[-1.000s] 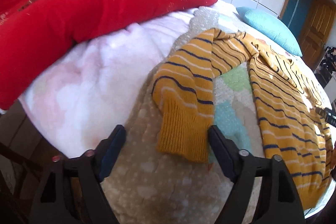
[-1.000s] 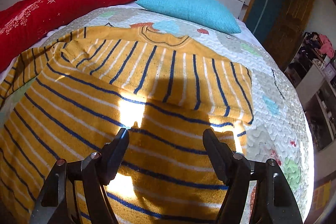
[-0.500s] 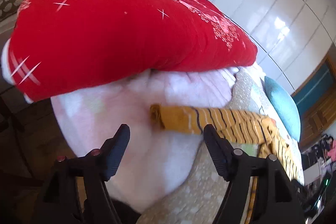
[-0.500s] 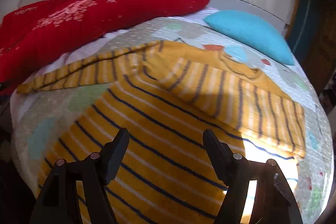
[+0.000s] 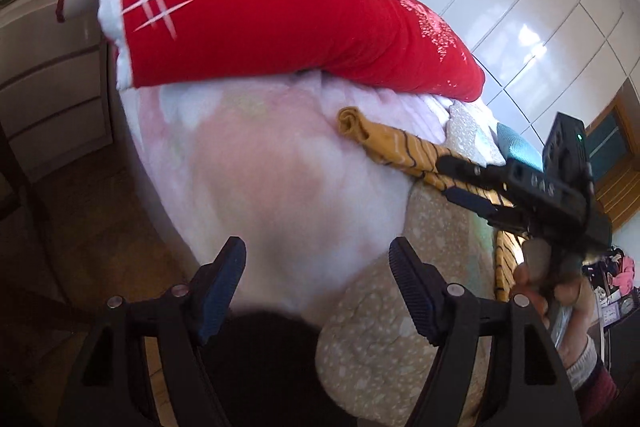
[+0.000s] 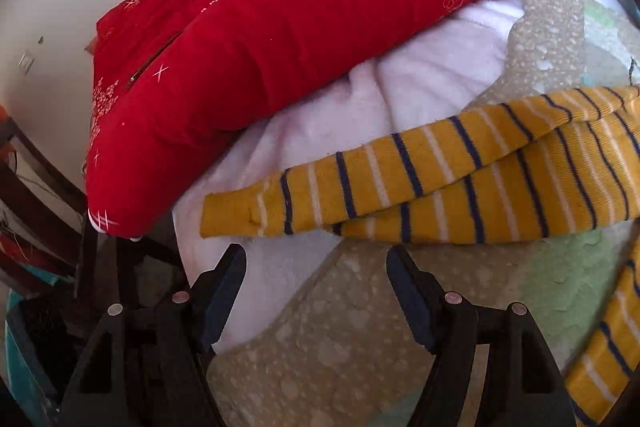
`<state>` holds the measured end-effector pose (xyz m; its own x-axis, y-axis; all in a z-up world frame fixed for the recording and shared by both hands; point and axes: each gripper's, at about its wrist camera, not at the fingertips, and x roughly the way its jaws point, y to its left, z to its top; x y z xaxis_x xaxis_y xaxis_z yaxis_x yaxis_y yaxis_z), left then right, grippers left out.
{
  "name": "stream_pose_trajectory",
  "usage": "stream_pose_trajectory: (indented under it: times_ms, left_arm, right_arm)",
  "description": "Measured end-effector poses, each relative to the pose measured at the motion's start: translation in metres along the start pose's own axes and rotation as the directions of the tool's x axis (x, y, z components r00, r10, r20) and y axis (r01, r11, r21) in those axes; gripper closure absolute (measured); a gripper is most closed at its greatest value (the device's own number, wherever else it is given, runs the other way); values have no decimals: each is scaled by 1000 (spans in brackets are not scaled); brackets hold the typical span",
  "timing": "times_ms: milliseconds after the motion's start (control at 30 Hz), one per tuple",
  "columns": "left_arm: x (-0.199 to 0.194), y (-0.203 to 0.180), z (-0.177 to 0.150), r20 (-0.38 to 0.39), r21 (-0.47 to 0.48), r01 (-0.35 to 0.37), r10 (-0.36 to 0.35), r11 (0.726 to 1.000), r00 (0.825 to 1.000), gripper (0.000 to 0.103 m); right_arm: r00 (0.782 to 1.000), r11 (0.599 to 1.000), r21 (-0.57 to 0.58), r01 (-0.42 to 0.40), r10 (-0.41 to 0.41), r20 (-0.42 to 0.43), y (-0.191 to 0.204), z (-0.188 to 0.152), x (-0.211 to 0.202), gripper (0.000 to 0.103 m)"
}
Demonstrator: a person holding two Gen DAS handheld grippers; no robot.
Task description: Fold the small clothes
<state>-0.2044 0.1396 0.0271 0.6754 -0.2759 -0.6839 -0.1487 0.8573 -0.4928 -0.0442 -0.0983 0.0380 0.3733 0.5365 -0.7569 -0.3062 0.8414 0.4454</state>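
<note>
A mustard sweater with navy and white stripes [image 6: 500,171] lies on the bed, one sleeve stretched out to the left with its cuff [image 6: 228,217] on the white blanket. In the left wrist view the same cuff [image 5: 352,123] shows far ahead. My right gripper [image 6: 316,287] is open and empty, just in front of the sleeve. It also shows in the left wrist view [image 5: 480,183], over the sleeve. My left gripper [image 5: 318,287] is open and empty, low at the bed's corner, well short of the cuff.
A big red quilt [image 6: 304,39] lies on the white fleece blanket [image 5: 280,179] just behind the sleeve. A patterned bedspread [image 6: 352,339] covers the bed. Drawers [image 5: 56,99] and wooden floor lie left of the bed. A blue pillow [image 5: 516,147] sits far back.
The right gripper has swung left from over the sweater's body to face the outstretched sleeve. The left gripper has dropped lower and back toward the bed's corner. Both stay open.
</note>
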Motion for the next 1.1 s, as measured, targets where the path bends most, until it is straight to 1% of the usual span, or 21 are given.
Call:
stream_pose_trajectory:
  times_ms: [67, 133, 233, 300, 367, 433, 500, 567, 633, 733, 800, 833, 867, 900, 933, 1033, 1100]
  left_arm:
    - [2, 9, -1, -11, -23, 12, -12, 1000, 1000, 30]
    - [4, 17, -3, -18, -42, 19, -20, 999, 1000, 30]
    - [6, 30, -6, -24, -72, 29, -31, 997, 999, 30]
    - [6, 37, -9, -30, -90, 32, -35, 995, 999, 30]
    - [5, 43, -13, -30, -97, 33, -36, 995, 999, 30]
    - [3, 45, -15, -26, -90, 27, -29, 996, 999, 30]
    - [3, 49, -18, -29, -82, 18, -20, 996, 999, 30]
    - [6, 50, -19, -38, -84, 21, -24, 996, 999, 30]
    - [7, 52, -21, -47, -87, 25, -29, 996, 998, 30]
    - [8, 54, -23, -52, -90, 29, -34, 996, 998, 30]
    - [9, 54, -23, -53, -92, 29, -34, 995, 998, 30]
    - [9, 54, -23, -54, -92, 29, -34, 995, 998, 30]
    - [10, 54, -22, -55, -92, 30, -35, 995, 998, 30]
    - [9, 53, -22, -56, -90, 30, -35, 995, 998, 30]
    - [9, 52, -21, -57, -87, 28, -33, 996, 998, 30]
    - [6, 46, -19, -57, -71, 22, -26, 997, 998, 30]
    - [4, 41, -17, -53, -60, 20, -23, 998, 998, 30]
  right_arm:
    - [1000, 999, 42, -25, 25, 2, 0, 8, 8, 26]
    - [1000, 998, 64, -22, 22, 12, 1, 18, 13, 26]
    - [999, 998, 60, 29, -31, 28, 5, 33, 19, 26]
    - [998, 997, 49, 63, -64, 19, 9, 43, 25, 26]
    - [997, 996, 41, 80, -81, 18, 14, 44, 26, 26]
    - [997, 996, -23, 82, -82, 10, 29, 36, 26, 26]
    - [992, 981, -150, 123, -123, 12, 49, 25, 24, 26]
    - [986, 946, -281, 162, -163, 21, 73, 10, 26, 26]
    - [980, 897, -397, 195, -193, 47, 96, -5, 27, 26]
    - [965, 802, -537, 261, -240, 110, 123, -25, 32, 26]
    - [940, 722, -606, 334, -300, 161, 138, -33, 42, 26]
    - [924, 681, -630, 374, -333, 188, 142, -37, 48, 37]
    - [914, 652, -648, 395, -354, 201, 145, -38, 55, 51]
    - [913, 647, -656, 389, -366, 180, 142, -39, 61, 84]
    - [915, 664, -646, 376, -376, 145, 138, -35, 67, 98]
    - [928, 728, -587, 355, -353, 124, 127, -18, 54, 98]
    - [928, 753, -547, 366, -339, 154, 120, -9, 27, 98]
